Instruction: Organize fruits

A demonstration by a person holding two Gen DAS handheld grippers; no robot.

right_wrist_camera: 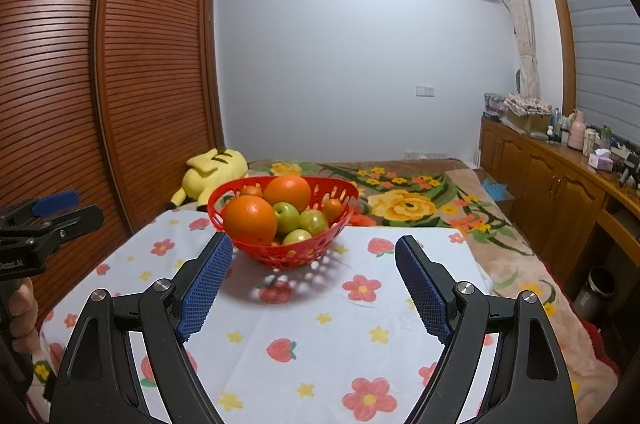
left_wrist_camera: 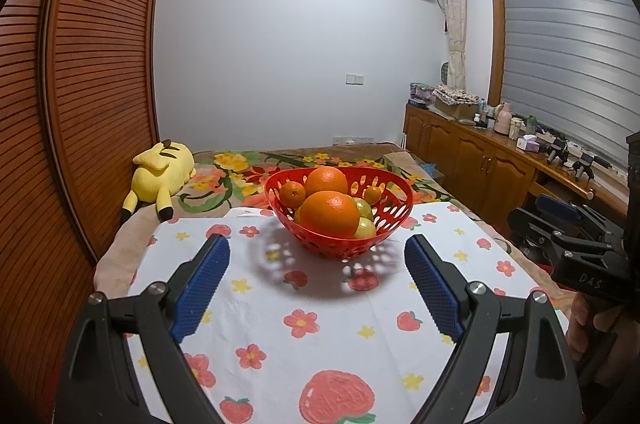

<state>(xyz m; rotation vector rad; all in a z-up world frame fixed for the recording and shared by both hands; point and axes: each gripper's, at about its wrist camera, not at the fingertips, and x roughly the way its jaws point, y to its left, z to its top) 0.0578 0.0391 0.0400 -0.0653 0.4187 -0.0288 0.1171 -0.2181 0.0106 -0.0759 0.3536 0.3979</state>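
Both the left gripper (left_wrist_camera: 317, 266) and right gripper (right_wrist_camera: 313, 266) hover wide open and empty before a red perforated basket (left_wrist_camera: 390, 220) of heaped oranges (left_wrist_camera: 329, 214) and green apples (right_wrist_camera: 287, 218) on the strawberry-print cloth (left_wrist_camera: 280, 304), where a careless nudge could tip the light basket or roll fruit off.

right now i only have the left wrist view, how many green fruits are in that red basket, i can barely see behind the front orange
Observer: Three green fruits show in the right wrist view, clustered behind the front orange in the red basket.
Operator: any small ones hidden?
Observer: One small orange fruit sits by the right rim, another at the back left.
Operator: is my left gripper visible from there?
Observer: Yes, the left gripper is at that view's left edge, away from the basket; the right gripper is open and empty.
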